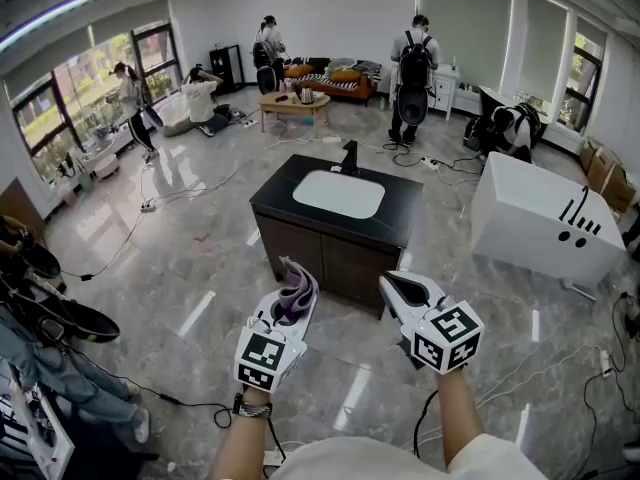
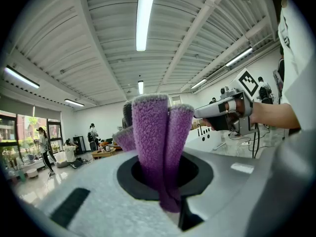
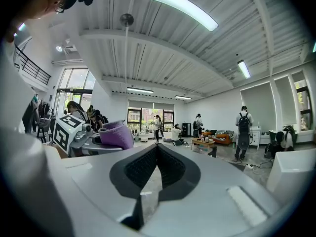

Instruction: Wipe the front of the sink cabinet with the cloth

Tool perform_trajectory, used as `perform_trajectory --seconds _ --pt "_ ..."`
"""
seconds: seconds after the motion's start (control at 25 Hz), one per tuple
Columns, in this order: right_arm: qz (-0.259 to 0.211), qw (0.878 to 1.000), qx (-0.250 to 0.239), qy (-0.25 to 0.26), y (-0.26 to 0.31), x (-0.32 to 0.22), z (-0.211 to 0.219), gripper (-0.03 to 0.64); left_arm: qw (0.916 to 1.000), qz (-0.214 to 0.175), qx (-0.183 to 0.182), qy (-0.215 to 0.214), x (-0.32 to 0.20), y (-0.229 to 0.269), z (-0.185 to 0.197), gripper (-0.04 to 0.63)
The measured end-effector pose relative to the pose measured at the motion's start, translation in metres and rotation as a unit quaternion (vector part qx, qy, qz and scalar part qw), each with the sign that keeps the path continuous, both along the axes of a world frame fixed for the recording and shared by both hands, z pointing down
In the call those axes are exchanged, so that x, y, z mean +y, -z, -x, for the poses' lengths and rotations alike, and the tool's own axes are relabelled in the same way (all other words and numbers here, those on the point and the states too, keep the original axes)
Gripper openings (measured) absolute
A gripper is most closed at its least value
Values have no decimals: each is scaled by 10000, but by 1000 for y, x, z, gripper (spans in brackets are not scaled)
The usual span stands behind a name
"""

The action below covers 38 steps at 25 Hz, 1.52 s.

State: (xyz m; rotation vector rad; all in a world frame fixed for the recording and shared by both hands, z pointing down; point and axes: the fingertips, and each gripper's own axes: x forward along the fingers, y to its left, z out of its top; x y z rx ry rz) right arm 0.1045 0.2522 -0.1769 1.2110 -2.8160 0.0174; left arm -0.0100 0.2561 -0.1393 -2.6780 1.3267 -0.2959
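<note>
The sink cabinet (image 1: 322, 251) is a dark unit with a black top, a white basin (image 1: 338, 194) and a black faucet (image 1: 349, 156); its front doors face me, a short way ahead of both grippers. My left gripper (image 1: 291, 281) is held up in the air, shut on a purple cloth (image 1: 297, 294) that sticks out past its jaws. In the left gripper view the cloth (image 2: 159, 147) stands folded between the jaws. My right gripper (image 1: 392, 285) hovers beside it, shut with nothing in it; in its own view the gripper (image 3: 157, 149) has its jaw tips meeting.
A large white box (image 1: 540, 220) lies on the floor right of the cabinet. Cables (image 1: 190, 188) trail over the grey marble floor. Several people stand or crouch at the back near a coffee table (image 1: 293, 104) and sofa (image 1: 330, 80). Dark gear (image 1: 50, 308) sits at my left.
</note>
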Motion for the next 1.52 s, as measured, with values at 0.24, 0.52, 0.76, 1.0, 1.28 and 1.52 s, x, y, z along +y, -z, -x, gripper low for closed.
perform_trajectory --seconds 0.24,0.52,0.76,1.0,1.28,1.52 --pt "-112 9995 260 121 -4 1 -9 5 10000 23 -27 26 -1 0 -18 49" --pt "-34 9997 214 70 -11 -7 -42 5 9999 24 -16 157 -4 -3 -42 49" --pt "66 9996 156 241 -17 -3 -64 5 9995 87 26 290 5 -6 -65 49" --pt "193 9994 46 268 -32 -11 -79 5 9991 226 7 358 4 -23 -78 49" --pt "272 9995 21 176 -37 -36 -85 5 9988 224 45 423 -22 -24 -73 49" --pt "246 9995 186 44 -39 -76 -73 5 9991 223 80 362 -65 -30 -61 49"
